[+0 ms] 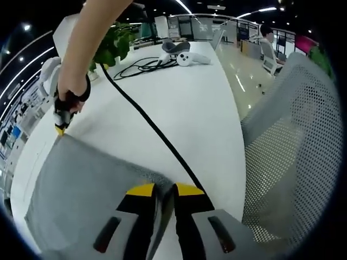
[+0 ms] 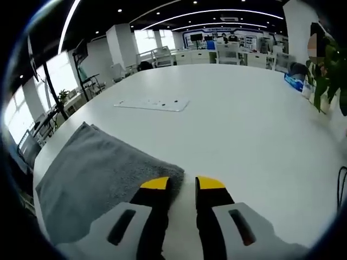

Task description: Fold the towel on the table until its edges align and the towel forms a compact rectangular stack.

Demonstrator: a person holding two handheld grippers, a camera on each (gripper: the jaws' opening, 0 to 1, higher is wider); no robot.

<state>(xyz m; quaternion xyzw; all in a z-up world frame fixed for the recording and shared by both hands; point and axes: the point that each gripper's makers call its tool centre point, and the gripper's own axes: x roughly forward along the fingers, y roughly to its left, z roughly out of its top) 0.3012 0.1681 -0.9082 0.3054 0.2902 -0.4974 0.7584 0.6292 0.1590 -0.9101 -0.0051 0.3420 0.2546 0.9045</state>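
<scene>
A grey towel lies flat on the white table. My left gripper sits at the towel's near corner, its yellow-tipped jaws close together with grey fabric in the narrow gap. At the towel's far corner a hand holds my right gripper, yellow tip touching the cloth. In the right gripper view the towel spreads to the left. Its rounded corner reaches between the tips of my right gripper, whose jaws stand only slightly apart.
A black cable trails across the table from the right gripper. Behind it are a potted plant, more cable and white controllers. A grey mesh chair stands at the table's right side. A flat white strip lies further out.
</scene>
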